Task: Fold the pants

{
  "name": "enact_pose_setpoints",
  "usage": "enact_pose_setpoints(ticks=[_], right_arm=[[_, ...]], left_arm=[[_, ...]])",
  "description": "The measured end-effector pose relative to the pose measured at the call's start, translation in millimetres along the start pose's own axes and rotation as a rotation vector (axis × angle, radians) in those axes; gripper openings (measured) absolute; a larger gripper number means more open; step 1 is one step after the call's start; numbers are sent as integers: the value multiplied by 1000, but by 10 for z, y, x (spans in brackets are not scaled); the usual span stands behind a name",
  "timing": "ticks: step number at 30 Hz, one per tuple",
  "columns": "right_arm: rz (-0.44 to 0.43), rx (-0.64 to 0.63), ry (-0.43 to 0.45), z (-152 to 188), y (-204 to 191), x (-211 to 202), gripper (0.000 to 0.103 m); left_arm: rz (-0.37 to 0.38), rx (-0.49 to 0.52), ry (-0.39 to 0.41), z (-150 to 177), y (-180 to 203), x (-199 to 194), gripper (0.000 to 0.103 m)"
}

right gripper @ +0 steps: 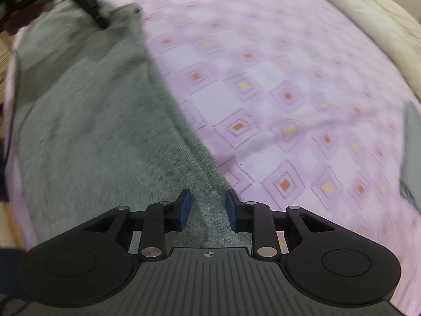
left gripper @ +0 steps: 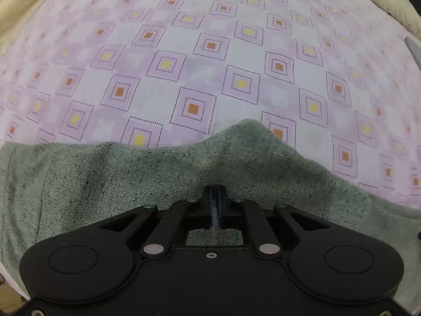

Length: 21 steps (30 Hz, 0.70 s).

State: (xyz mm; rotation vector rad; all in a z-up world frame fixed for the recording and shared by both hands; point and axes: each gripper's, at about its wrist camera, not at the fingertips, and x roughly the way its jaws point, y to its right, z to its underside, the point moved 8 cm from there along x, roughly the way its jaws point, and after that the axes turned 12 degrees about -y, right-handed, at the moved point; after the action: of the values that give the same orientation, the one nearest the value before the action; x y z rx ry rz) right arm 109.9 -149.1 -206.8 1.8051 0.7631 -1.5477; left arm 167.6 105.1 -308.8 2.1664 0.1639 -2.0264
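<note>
Grey-green speckled pants (left gripper: 110, 179) lie flat across the near part of a bed in the left wrist view. My left gripper (left gripper: 217, 205) points steeply down and is shut on a raised pinch of their cloth, which peaks just beyond the pads. In the blurred right wrist view the pants (right gripper: 86, 131) fill the left half, their edge running diagonally toward me. My right gripper (right gripper: 208, 206) stands open over that edge; a ridge of cloth lies between the blue pads (right gripper: 184, 208) without being pressed. The left gripper (right gripper: 102, 23) shows dark at the far corner.
The bed sheet (left gripper: 236, 52) is lilac and white checks with orange and yellow squares. A beige quilt (right gripper: 368, 18) borders the far right. A grey object (right gripper: 413, 152) lies at the right edge. A hand or sleeve (right gripper: 15, 2) is at the top left.
</note>
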Motion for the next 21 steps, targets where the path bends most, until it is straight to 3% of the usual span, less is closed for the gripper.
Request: enact_pose_setpoints(ticks=[7,8,9,13,15,19,21], right_arm=[[-102,-78,-11,-35,5,12,25],[-118,-72,-17,-37,-6,14,20],[-126,-68,-21,-36,-15,17,2],[-16,35,-8,-8,97,5,1],[-8,152,-10,52,156,64,1],[3,248,14,66,125,63,4],[22,309,46,99,175,-23,12]], left_arm=[[-1,-37,9,-40,-25,-34,13],[-8,-33,13,-35,-22,-35,13],[-14,-30,17,-19,-11,-31,13],[-12,-27,28,-13,16,-53,13],[3,-31,32,3,-3,-73,14],[19,-29,26,-1,-17,-88,14],[22,-49,13,-10,-21,-147,13]])
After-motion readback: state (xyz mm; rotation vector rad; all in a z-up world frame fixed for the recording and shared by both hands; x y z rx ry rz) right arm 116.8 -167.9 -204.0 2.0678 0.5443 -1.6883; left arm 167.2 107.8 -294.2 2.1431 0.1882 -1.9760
